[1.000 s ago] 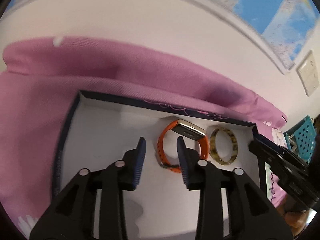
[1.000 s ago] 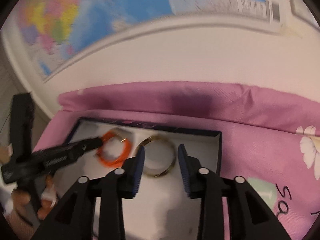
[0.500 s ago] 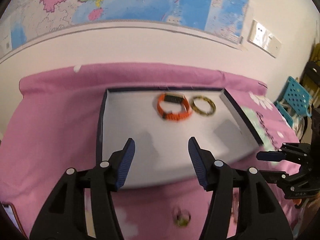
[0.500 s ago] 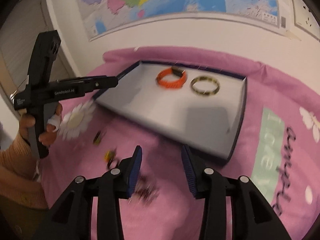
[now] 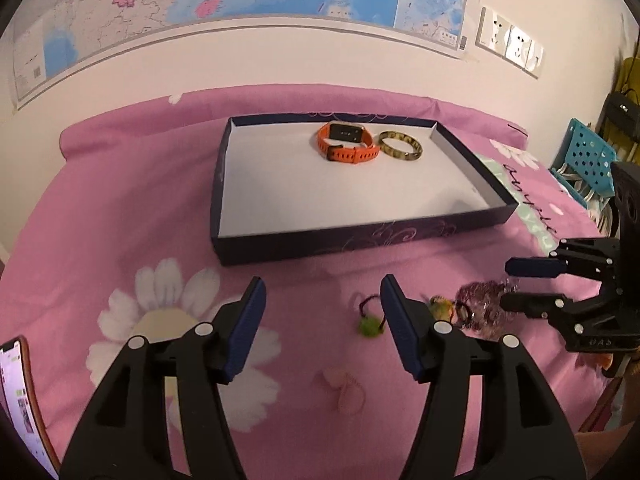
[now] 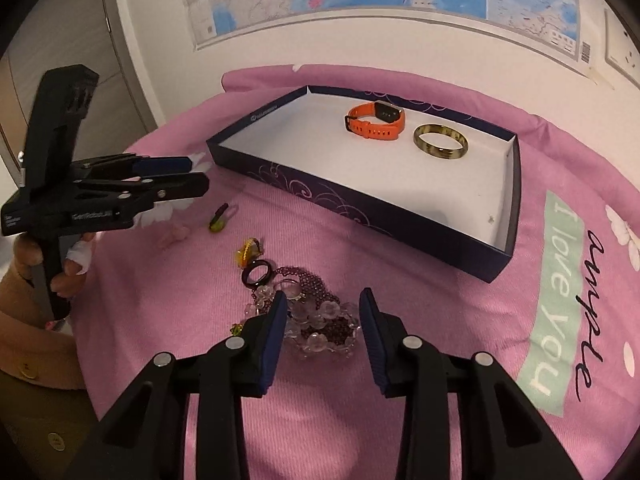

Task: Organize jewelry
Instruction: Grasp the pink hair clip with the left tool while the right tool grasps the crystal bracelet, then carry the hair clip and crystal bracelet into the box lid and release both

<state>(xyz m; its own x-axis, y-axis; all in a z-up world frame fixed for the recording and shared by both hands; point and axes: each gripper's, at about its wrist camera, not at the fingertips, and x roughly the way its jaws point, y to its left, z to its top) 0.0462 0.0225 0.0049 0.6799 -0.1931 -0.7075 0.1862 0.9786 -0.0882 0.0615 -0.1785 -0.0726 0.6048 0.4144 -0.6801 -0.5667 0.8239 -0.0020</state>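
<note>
Orange silicone watch and tortoiseshell bangle lie side by side in the dark blue shallow box on your pink cloth. Your left gripper has just widened and holds nothing. Your right gripper, jaws just narrowed but apart, hovers over the purple beaded bracelet pile.

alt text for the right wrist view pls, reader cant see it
The open right gripper hovers over a pile of purple and clear beads on a pink cloth. Beyond, a dark box holds an orange watch and a bangle.
</note>
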